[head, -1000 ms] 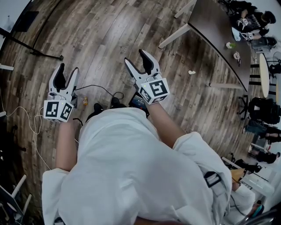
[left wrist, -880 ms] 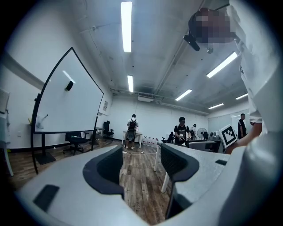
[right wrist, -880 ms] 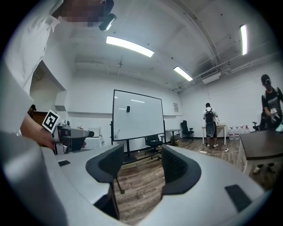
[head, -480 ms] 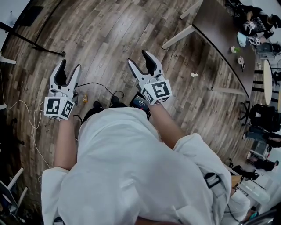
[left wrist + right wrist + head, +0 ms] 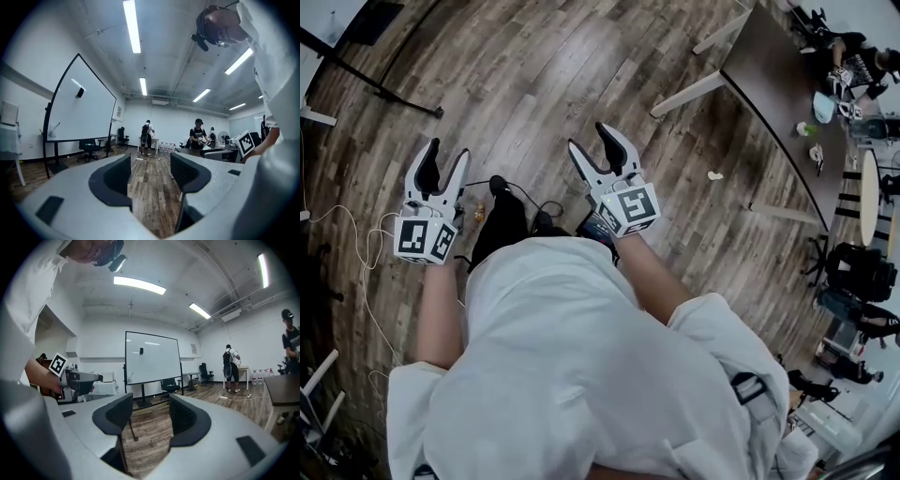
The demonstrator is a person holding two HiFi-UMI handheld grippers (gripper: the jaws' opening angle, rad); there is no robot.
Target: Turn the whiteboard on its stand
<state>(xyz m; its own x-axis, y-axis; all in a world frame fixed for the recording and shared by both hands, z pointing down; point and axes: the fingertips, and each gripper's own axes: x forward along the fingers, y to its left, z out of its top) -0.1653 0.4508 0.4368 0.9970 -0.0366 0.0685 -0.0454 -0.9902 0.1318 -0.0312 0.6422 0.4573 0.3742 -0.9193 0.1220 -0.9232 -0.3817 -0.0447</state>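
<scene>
The whiteboard (image 5: 82,101) stands on its black wheeled stand across the wooden floor, at the left of the left gripper view. In the right gripper view the whiteboard (image 5: 152,357) is straight ahead and far off. The head view catches only the stand's black foot (image 5: 370,84) at the top left. My left gripper (image 5: 446,150) is open and empty and points level over the floor. My right gripper (image 5: 590,138) is open too; its jaws have just been closing a little, with nothing between them. Both grippers are well short of the board.
A dark table (image 5: 778,103) with white legs stands at the right. Two people (image 5: 147,136) stand at the room's far end. Office chairs (image 5: 89,146) sit by the board. White and black cables (image 5: 356,253) lie on the floor at the left.
Both grippers have sunk a little. The person's black-trousered leg has stepped forward between them. The table and stand foot have shifted in the head view.
</scene>
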